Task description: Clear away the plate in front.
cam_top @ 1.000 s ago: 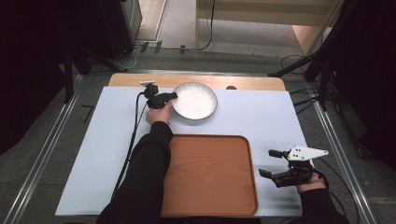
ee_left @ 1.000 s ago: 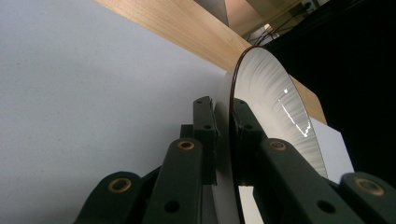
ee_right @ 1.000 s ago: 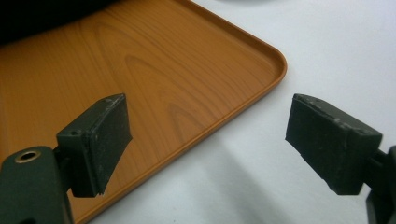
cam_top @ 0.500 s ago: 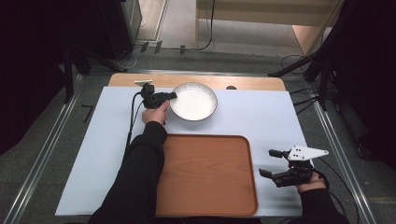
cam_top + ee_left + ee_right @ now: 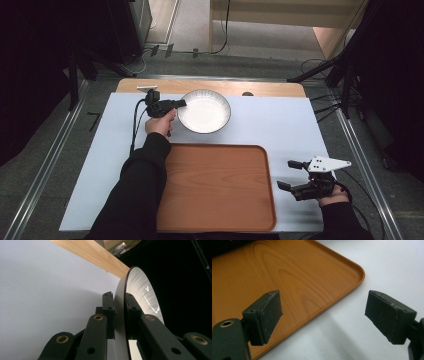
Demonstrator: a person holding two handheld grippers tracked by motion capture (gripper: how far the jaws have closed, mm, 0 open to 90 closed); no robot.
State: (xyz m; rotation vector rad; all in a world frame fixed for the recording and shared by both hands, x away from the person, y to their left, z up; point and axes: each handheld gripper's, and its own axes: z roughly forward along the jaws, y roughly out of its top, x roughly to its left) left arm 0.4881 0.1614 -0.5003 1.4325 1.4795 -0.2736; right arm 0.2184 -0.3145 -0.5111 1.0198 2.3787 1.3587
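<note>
- Bowl [image 5: 204, 111] sat at 12 o'clock on the tabletop [image 5: 280, 125], just beyond the far edge of the wooden tray [image 5: 215, 187], apart from it.
- Left claw [image 5: 176, 104] was clenched on the bowl's rim at the bowl's 9 o'clock side. The left gripper view showed one jaw outside the wall and one inside, both pressed against the thin rim of the bowl [image 5: 140, 290].
- Right claw [image 5: 290, 175] rested at about 4 o'clock on the tabletop, just beside the tray's right edge, jaws spread and holding nothing. The right gripper view showed the tray's rounded corner [image 5: 359, 270] between the jaws, untouched.
- Tray carried nothing.
- Handling, as a judgement: the bowl looked rigid, glazed or glossy, dark outside and white inside, so probably slick and breakable if dropped or knocked on the tray lip.
- A one-sided rim pinch puts the bowl's weight off to the side; it could pivot or slip. A deep bite over the rim and a level, slow carry seemed wise.
- Could not tell the bowl's weight, nor whether it was lifted or resting on the tabletop.
</note>
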